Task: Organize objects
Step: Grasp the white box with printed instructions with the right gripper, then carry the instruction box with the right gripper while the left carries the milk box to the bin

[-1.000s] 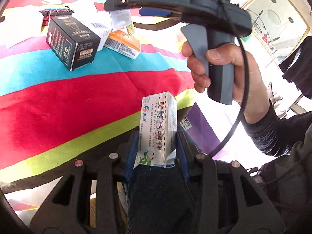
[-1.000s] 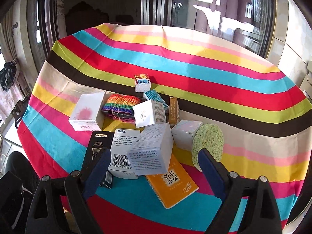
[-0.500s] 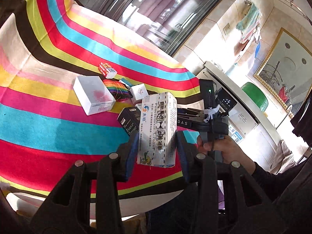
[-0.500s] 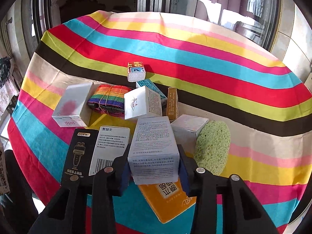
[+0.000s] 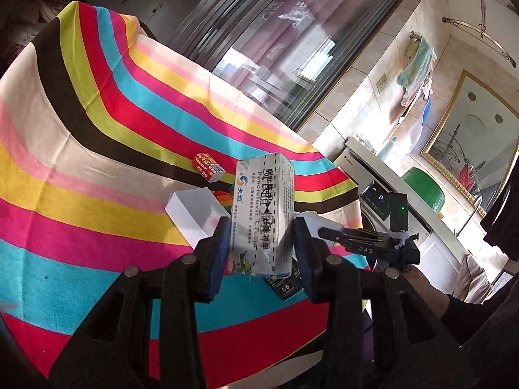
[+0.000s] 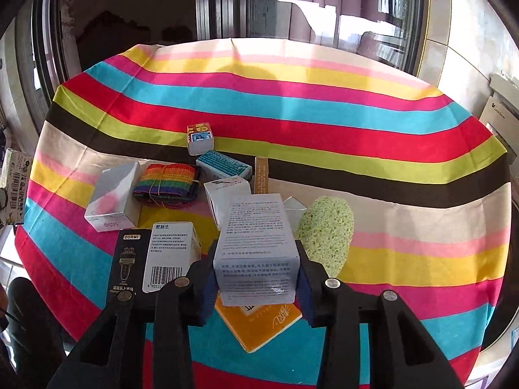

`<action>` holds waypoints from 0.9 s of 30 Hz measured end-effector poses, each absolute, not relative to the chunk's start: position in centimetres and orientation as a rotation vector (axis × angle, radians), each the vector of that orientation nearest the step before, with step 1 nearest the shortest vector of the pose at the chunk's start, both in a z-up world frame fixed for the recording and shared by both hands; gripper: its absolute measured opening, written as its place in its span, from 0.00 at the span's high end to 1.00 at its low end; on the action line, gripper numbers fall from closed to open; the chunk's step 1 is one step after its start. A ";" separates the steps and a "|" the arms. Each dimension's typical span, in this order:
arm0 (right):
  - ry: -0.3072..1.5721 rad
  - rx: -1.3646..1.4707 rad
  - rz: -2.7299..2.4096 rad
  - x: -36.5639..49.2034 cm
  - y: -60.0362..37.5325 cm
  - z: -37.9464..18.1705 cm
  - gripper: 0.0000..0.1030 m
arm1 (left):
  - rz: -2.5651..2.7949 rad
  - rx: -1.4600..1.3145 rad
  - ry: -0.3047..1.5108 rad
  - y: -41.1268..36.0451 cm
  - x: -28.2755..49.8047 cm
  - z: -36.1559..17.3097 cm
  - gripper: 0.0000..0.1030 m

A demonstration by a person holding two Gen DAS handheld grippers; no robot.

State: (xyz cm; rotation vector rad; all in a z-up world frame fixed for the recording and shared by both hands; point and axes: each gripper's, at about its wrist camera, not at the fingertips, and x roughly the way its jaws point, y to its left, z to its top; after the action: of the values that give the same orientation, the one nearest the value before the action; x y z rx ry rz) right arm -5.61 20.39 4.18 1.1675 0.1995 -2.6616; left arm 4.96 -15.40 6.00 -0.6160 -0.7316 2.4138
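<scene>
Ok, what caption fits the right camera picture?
Right tool shut on a grey box above the striped tablecloth.

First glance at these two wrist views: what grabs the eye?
The loud rainbow-striped tablecloth fills both views. On its near side sits a huddle of small cartons, with a pale green oval sponge at the right and a rainbow-striped woven strap bundle at the left. Each tool grips a box: the right tool a grey-white text-covered carton, the left tool a white and blue medicine box held above the cloth.
</scene>
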 end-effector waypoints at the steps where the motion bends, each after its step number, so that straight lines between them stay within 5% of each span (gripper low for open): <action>1: 0.202 1.178 -2.669 -5.5 20.6 4.4 0.59 | 2.416 -0.615 -0.724 -15.7 4.8 5.9 0.58; 16: 0.354 1.337 -2.730 -4.9 17.2 7.1 0.59 | 2.404 -0.636 -0.837 -23.5 4.0 3.6 0.58; 27: 0.188 1.259 -2.746 -2.7 20.0 7.4 0.59 | 2.344 -0.664 -0.746 -16.0 4.7 6.9 0.58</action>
State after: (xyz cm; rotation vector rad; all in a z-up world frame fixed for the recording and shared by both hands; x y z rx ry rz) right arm -2.71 20.00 7.37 1.2593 0.1884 -2.7458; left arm 4.67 -16.01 6.86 -0.6635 -0.7464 2.3443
